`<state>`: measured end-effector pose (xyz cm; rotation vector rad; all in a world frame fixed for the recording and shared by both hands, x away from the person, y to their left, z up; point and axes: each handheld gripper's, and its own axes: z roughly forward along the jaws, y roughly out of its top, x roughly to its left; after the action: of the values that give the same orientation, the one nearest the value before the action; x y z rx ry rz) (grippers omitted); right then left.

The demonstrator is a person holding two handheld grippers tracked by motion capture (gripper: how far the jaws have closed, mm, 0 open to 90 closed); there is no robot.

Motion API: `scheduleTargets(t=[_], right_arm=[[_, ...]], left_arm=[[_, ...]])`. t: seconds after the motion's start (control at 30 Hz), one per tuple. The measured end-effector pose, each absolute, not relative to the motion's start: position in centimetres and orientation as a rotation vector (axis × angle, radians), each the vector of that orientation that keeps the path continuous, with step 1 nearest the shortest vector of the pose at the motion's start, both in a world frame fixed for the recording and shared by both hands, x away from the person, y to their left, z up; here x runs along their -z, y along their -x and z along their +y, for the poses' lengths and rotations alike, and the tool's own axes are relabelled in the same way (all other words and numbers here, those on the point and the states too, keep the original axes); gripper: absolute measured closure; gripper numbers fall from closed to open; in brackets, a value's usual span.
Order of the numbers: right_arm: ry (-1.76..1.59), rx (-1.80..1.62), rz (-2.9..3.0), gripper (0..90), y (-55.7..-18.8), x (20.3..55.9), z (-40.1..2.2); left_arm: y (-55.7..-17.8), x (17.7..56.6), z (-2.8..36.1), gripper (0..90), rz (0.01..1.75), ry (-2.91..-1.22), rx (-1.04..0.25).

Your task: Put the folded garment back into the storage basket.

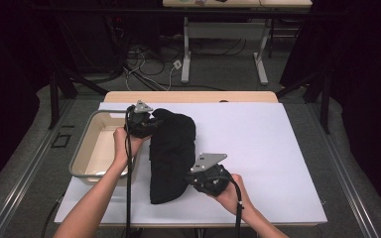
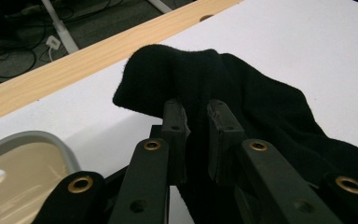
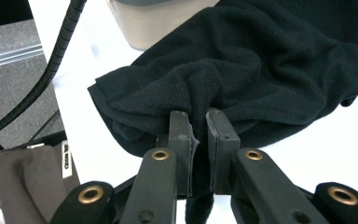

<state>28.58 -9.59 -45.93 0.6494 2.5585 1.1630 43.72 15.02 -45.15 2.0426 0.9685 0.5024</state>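
Fingers [image 2: 175,126] of the left gripper [image 1: 146,124] and right gripper [image 1: 198,179] clamp opposite ends of a black towel [image 1: 171,153], stretched over the white mat [image 1: 268,153] beside a tray [image 1: 87,148].

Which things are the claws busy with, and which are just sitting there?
Busy with: black cloth, pinched by the left claw at its far end and the right claw at its near end.

Just sitting: beige tub, white mat, wooden table.
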Motion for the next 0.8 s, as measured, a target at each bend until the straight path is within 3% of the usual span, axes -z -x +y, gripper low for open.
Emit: scheduleTargets(t=[0.8], right_arm=[[-0.574,-1.294,2.441,82.9,-32.3,42.1,-2.6]], left_arm=[[-45.1,39.6,20.0,79.5,1.022,-2.018,-0.630]])
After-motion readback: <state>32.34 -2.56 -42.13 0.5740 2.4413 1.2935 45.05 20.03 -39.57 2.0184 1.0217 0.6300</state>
